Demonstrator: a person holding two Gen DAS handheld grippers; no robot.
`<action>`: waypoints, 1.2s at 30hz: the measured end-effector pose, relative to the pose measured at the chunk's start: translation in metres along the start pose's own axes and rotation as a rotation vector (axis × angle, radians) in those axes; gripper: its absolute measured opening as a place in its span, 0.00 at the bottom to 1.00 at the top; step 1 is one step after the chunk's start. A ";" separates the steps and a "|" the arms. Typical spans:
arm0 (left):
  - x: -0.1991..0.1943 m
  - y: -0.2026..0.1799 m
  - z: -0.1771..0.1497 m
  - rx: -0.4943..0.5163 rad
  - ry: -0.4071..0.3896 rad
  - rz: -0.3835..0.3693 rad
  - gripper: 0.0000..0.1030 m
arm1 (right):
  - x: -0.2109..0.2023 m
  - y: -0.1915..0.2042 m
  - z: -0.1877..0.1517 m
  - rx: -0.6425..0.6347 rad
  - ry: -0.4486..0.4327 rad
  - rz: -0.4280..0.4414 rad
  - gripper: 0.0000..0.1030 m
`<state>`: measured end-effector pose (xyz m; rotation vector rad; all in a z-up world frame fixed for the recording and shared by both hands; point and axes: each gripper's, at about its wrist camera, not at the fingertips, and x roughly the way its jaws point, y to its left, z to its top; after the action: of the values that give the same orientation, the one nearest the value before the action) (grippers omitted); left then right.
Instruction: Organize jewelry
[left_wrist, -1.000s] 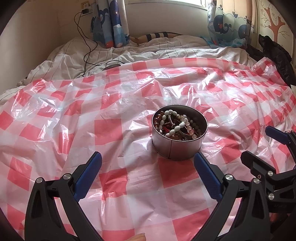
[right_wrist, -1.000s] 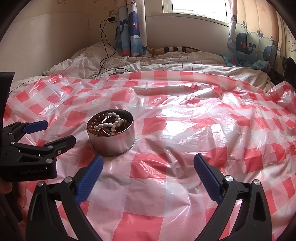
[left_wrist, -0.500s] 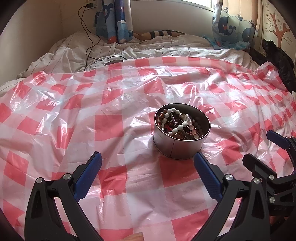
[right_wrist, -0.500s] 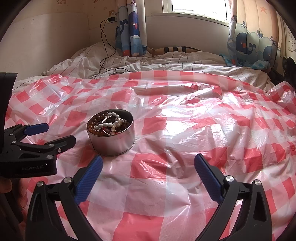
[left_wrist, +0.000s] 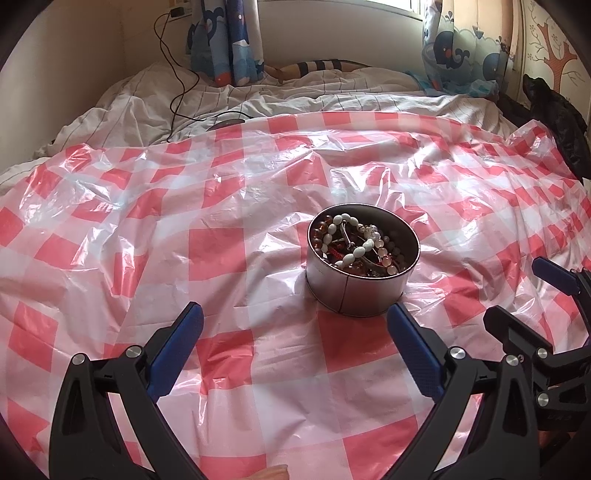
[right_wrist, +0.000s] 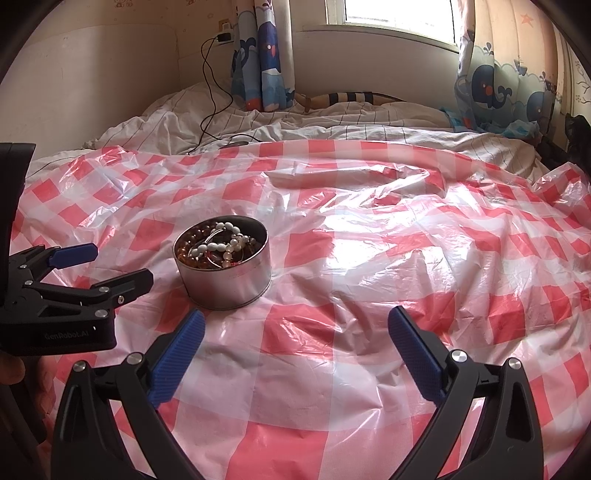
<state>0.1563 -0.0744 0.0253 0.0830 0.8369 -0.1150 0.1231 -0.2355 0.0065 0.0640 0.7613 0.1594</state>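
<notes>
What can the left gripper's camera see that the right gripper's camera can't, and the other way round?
Only the left view shows the orange tree picture on the wall and the right gripper from its side, open. Only the right view shows the bright window and the left gripper from its side, also open. Both show the round tin full of beaded jewelry, the red checked plastic sheet, the whale curtains and the charger cable.
</notes>
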 end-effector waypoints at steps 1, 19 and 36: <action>0.000 0.000 0.000 -0.001 -0.001 0.000 0.93 | 0.000 0.000 0.000 0.000 -0.001 0.000 0.93; 0.000 0.000 0.001 0.007 0.001 0.019 0.93 | 0.000 0.001 0.000 0.000 0.002 0.000 0.93; -0.003 0.006 -0.002 -0.050 -0.012 -0.007 0.93 | -0.001 0.002 -0.002 0.018 -0.001 0.006 0.93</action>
<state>0.1540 -0.0683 0.0265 0.0321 0.8278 -0.1005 0.1206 -0.2336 0.0056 0.0840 0.7612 0.1583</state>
